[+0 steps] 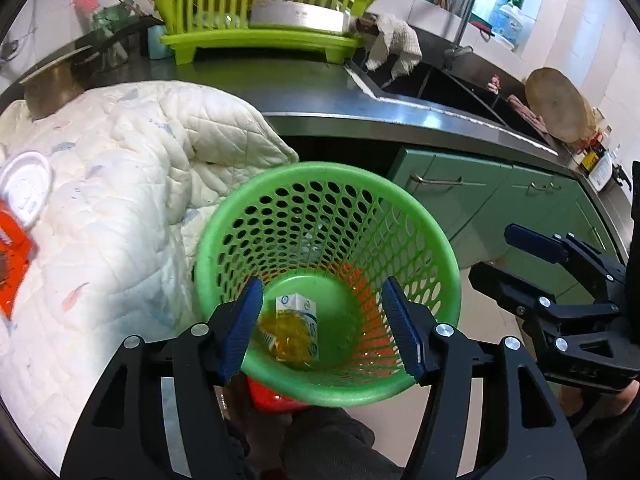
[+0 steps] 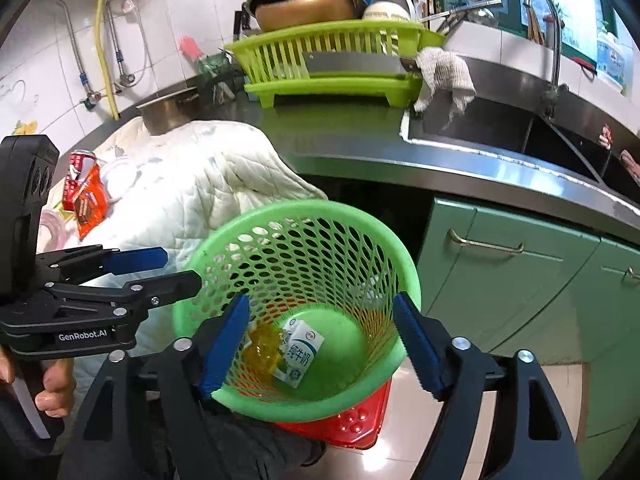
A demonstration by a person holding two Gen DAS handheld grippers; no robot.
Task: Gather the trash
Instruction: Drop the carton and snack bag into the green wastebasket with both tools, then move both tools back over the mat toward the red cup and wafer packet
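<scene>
Green mesh wastebasket (image 2: 304, 248) holding a milk carton (image 2: 300, 354) and yellow wrapper (image 2: 262, 346), beside a quilted cloth (image 1: 120, 184) and steel kitchen counter (image 1: 304, 92); left gripper (image 1: 324, 328) and right gripper (image 2: 322, 344) both spread, empty.

Green perforated basket (image 1: 404, 216), white-blue milk carton (image 2: 300, 354), perhaps yellow wrapper (image 2: 262, 346)

"GenRobot.AI" on left gripper (image 2: 176, 272); "纯牛奶" on milk carton (image 2: 300, 350).

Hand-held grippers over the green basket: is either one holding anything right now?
Nothing is held. The left hand-held gripper and right hand-held gripper are both open and empty above the green perforated plastic basket.
</scene>
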